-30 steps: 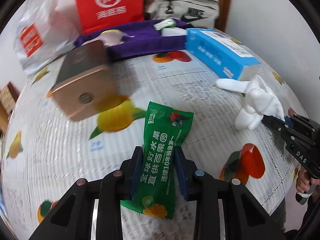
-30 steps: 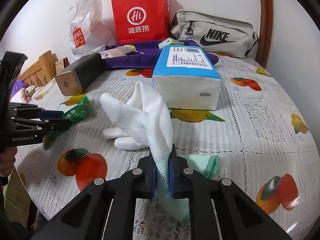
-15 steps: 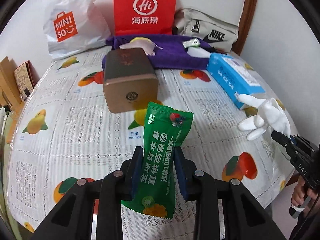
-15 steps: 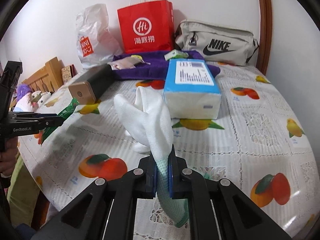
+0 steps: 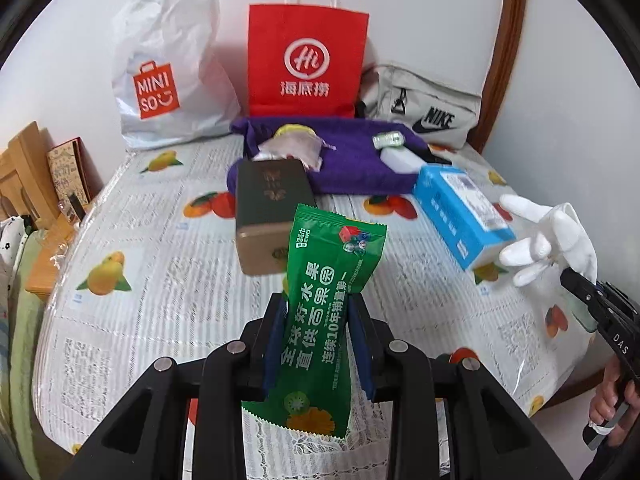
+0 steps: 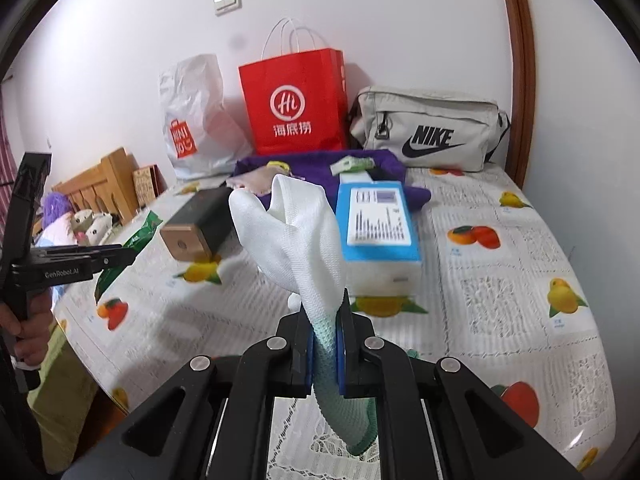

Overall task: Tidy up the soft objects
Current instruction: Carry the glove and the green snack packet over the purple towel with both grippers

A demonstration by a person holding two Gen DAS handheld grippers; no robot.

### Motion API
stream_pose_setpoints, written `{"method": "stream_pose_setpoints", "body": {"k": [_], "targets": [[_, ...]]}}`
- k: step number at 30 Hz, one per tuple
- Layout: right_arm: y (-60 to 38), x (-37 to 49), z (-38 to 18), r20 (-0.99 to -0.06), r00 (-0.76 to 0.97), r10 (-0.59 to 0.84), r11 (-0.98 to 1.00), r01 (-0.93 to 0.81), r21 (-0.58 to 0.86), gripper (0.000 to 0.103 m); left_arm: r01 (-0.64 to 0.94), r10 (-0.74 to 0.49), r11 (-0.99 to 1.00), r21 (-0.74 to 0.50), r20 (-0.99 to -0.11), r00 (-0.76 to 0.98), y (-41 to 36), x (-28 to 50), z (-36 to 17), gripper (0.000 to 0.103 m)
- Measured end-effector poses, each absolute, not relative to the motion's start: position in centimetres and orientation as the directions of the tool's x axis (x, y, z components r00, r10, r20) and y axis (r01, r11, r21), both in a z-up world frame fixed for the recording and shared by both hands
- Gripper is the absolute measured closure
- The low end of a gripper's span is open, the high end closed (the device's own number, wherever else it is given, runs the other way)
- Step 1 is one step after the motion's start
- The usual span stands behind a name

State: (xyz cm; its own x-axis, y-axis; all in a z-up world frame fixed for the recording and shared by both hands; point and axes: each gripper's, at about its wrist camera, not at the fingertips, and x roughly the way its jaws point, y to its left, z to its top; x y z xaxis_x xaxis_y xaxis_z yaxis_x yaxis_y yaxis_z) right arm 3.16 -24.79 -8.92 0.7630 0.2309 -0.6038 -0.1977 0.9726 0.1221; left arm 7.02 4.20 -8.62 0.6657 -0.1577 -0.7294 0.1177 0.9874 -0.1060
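Left gripper [image 5: 316, 340]: mine, clenched on the green snack packet [image 5: 324, 312] at its middle, lifted above the table [image 5: 132, 320].
Green snack packet: one; light, crinkly film, slippery I'd judge, so a mid-body pinch across the width suits it; its lower end hangs free below my jaws.
MINISO plastic bag [image 5: 168, 76]: one, far left against the wall.
Brown-ended dark box [image 5: 268, 212]: one, stiff, lying on the fruit-print tablecloth just behind the packet.
Red Haidilao paper bag [image 5: 306, 60]: one, upright at the back centre.
Purple towel [image 5: 348, 156]: one, spread below the red bag, with a pale pouch and small packets resting on it; probably the collecting spot.
Blue tissue pack [image 6: 378, 236]: one, squashy, on the table right of centre.
Right gripper [image 6: 325, 344]: mine, closed on the white glove [image 6: 296, 240] at its green cuff.
White glove: one; limp knit, very light, fingers flopping upward and sideways; the cuff is the sure hold.
Nike bag [image 6: 428, 132]: one, far right rear.
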Motion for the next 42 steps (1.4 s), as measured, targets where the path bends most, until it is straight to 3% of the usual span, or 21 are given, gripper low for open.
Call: {"method": "stream_pose_setpoints", "body": {"k": [18, 42], "targets": [[-25.0, 5.6, -4.4, -0.553, 0.795, 0.25, 0.967, -0.236, 0.098, 0.094, 0.05, -0.122, 0.991, -0.124, -0.679, 0.724, 5.9, 8.6, -4.3, 0.073], [-24.7, 15.1, -4.4, -0.567, 0.774, 0.282, 0.956, -0.275, 0.101, 0.094, 0.046, -0.101, 0.994, -0.095, -0.71, 0.697, 4.7, 17.5, -4.1, 0.073]]}}
